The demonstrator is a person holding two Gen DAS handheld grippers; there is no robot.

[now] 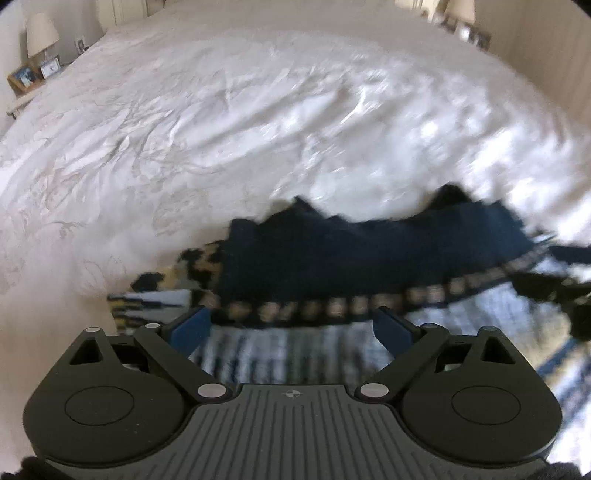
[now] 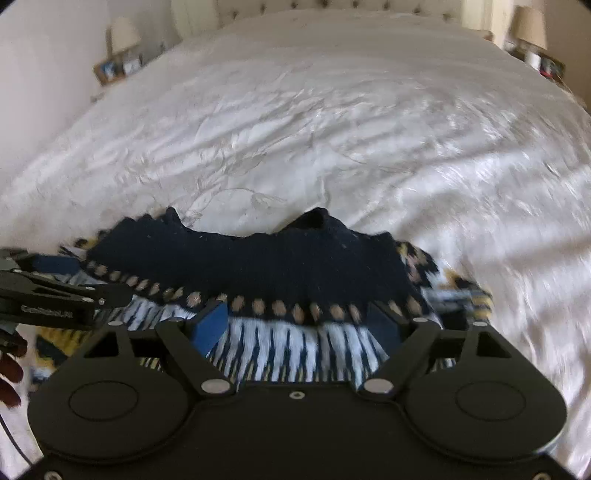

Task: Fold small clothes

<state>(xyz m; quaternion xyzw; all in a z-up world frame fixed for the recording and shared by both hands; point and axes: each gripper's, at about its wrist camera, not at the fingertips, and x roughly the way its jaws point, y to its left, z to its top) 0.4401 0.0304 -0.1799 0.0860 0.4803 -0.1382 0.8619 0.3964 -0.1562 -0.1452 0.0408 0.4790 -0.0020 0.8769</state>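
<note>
Knitted sweater (image 2: 295, 266) lay on the white bed (image 2: 295, 129), its navy ribbed band folded over the blue-and-white patterned body. Right claw (image 2: 299, 321) stood apart above the patterned knit, pads clear of it. Left claw (image 1: 291, 326) likewise apart, nothing clamped, just short of the dotted trim. Bedside lamp (image 1: 41, 35) at far left corner.

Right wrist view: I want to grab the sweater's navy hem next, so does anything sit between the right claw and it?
Nothing visible does. The right claw is open directly over the sweater. The left claw sits off at its left edge, out of the way.
</note>
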